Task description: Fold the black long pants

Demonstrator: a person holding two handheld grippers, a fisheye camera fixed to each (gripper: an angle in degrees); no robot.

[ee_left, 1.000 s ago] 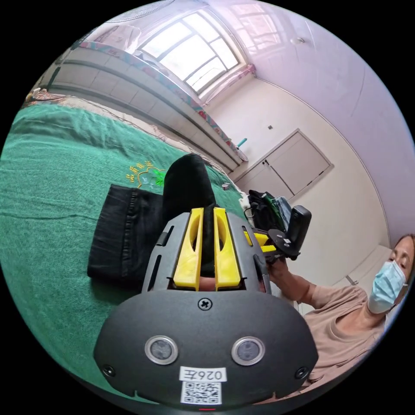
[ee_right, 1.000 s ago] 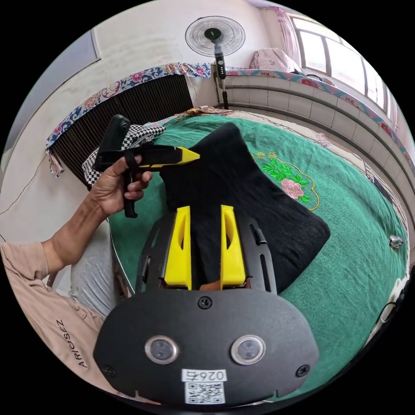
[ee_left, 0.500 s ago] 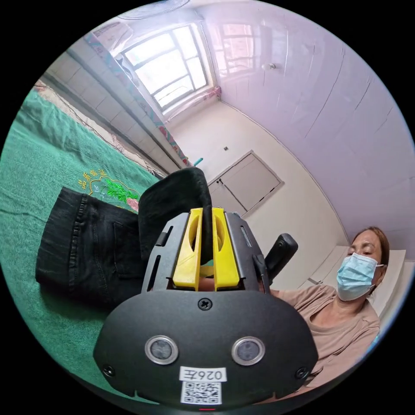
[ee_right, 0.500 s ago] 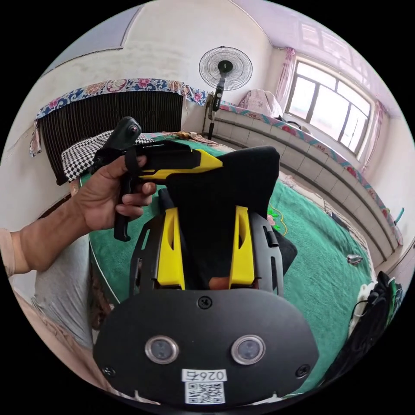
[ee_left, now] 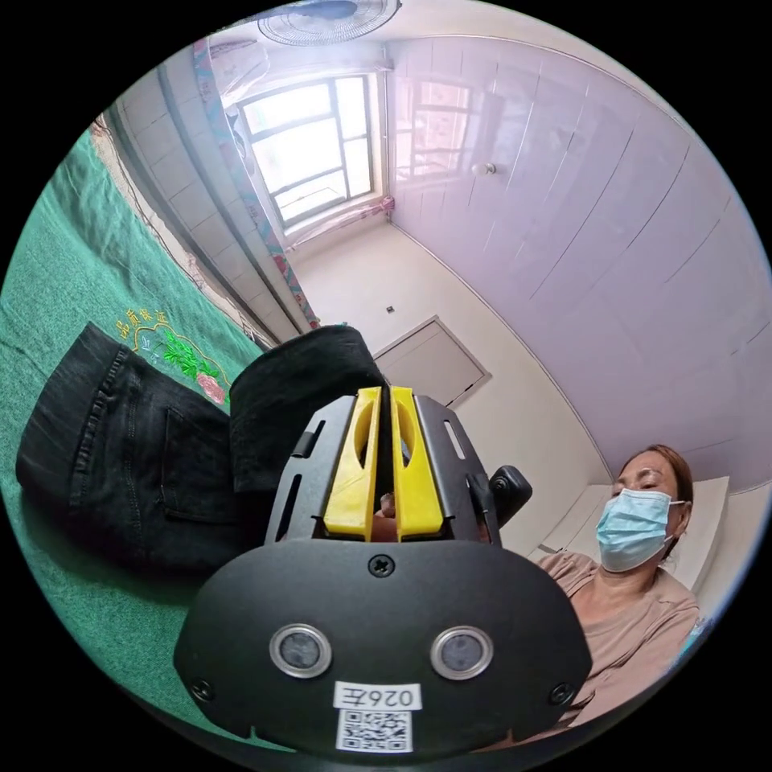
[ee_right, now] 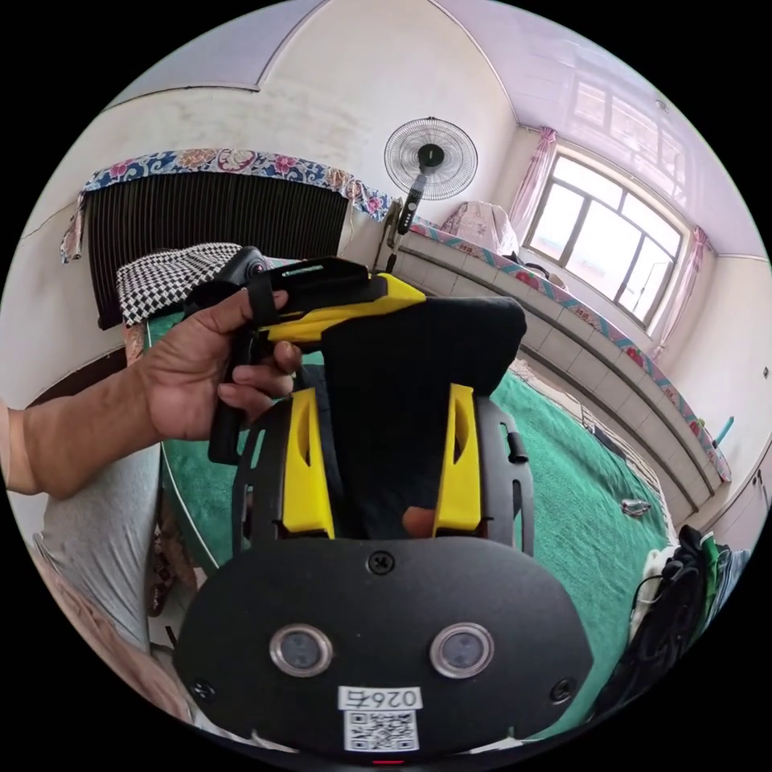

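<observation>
While both yellow-jawed grippers, left gripper [ee_left: 378, 394] and right gripper [ee_right: 386, 394], clamp the black denim pants [ee_left: 137, 466], stitched seams drape onto the nubby green bedspread [ee_left: 56, 281].

Left claw [ee_left: 378, 396]: yellow jaws nearly together on a fold of the black pants [ee_left: 145, 458]; cloth between them is a thin dark line, grip depth hidden.

Right claw [ee_right: 384, 394]: pants fabric drapes over the gap, jaw contact hidden.

Pants' far end covered by both claw bodies.

Pile of clothes [ee_right: 683, 595] cut by the picture's edge, items indistinct.

Small object on green bed cover [ee_right: 634, 507]: too small to tell.
</observation>
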